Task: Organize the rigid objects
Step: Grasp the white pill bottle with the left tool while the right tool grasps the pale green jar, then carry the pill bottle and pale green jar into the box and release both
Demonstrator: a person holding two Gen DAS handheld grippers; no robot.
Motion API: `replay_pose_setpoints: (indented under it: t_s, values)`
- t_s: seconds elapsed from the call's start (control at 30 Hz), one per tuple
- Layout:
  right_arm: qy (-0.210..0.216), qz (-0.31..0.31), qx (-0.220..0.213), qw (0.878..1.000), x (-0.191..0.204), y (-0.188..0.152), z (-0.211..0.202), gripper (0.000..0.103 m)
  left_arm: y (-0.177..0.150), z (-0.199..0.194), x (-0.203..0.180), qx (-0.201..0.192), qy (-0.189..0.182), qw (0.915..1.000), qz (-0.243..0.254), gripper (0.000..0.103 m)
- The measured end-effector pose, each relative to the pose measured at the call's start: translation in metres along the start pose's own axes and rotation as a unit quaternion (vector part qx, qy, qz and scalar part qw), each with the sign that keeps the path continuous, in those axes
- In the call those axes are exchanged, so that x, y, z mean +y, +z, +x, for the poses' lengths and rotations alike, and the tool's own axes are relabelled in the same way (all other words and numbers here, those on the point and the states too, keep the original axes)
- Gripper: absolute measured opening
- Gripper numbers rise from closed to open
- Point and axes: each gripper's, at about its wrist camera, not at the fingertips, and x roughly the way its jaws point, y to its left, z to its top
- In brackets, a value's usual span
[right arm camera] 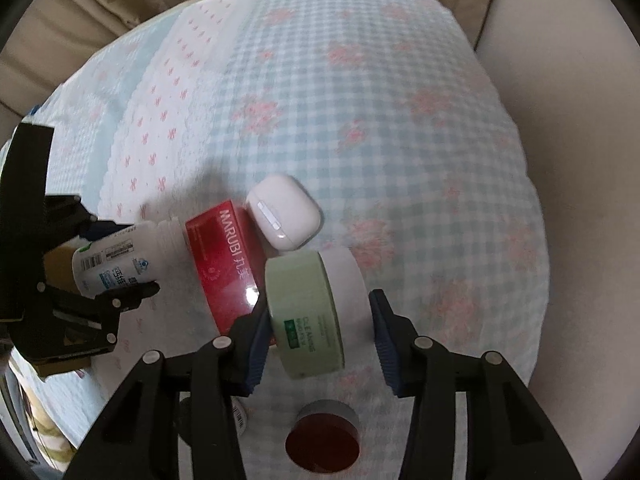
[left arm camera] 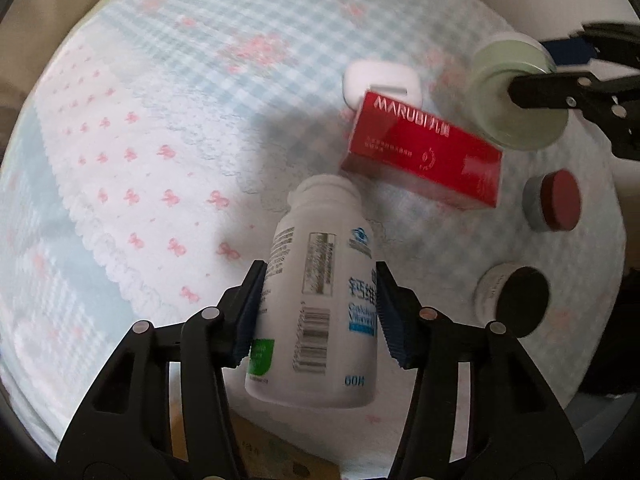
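Note:
My left gripper [left arm camera: 320, 312] is shut on a white pill bottle [left arm camera: 316, 292], cap end pointing away, held above the quilt; the bottle also shows in the right wrist view [right arm camera: 120, 256]. My right gripper [right arm camera: 316, 328] is shut on a pale green jar with a white lid [right arm camera: 312, 308], held on its side; the jar also shows in the left wrist view [left arm camera: 516, 96]. A red MARUBI box [left arm camera: 424, 156] [right arm camera: 228, 264] lies between them, with a white earbud case [left arm camera: 382, 82] [right arm camera: 286, 216] just beyond it.
A small grey jar with a dark red lid [left arm camera: 554, 200] [right arm camera: 324, 440] and a white jar with a black lid [left arm camera: 514, 296] lie on the blue checked quilt [left arm camera: 160, 160]. Beige curtain and wall [right arm camera: 560, 80] border the bed.

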Motion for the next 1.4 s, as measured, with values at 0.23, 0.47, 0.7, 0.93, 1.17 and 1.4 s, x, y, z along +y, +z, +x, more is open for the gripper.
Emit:
replay_pose_setpoints:
  t_s: [0.23, 0.47, 0.7, 0.93, 1.17, 1.4]
  values:
    - [0.003, 0.020, -0.032, 0.999, 0.007, 0.002, -0.062, 0.042, -0.015, -0.085, 0.013, -0.057, -0.006, 0.9954, -0.077, 0.048]
    - [0.011, 0.020, -0.082, 0.996, 0.037, 0.001, -0.137, 0.042, -0.060, -0.179, 0.029, -0.138, -0.007, 0.9745, -0.177, 0.048]
    - [0.031, -0.022, -0.128, 0.991, 0.090, 0.000, -0.199, 0.042, -0.126, -0.253, 0.048, -0.204, 0.035, 0.9484, -0.240, 0.048]
    - [0.091, -0.085, -0.157, 0.980, 0.166, 0.000, -0.224, 0.042, -0.209, -0.286, 0.074, -0.211, 0.086, 0.9262, -0.301, 0.048]
    - [0.123, -0.139, -0.129, 0.974, 0.262, -0.006, -0.207, 0.042, -0.290, -0.288, 0.105, -0.199, 0.094, 0.9138, -0.341, 0.047]
    - [0.136, -0.112, -0.091, 0.980, 0.338, -0.017, -0.174, 0.042, -0.345, -0.263, 0.143, -0.178, 0.067, 0.9229, -0.335, 0.047]
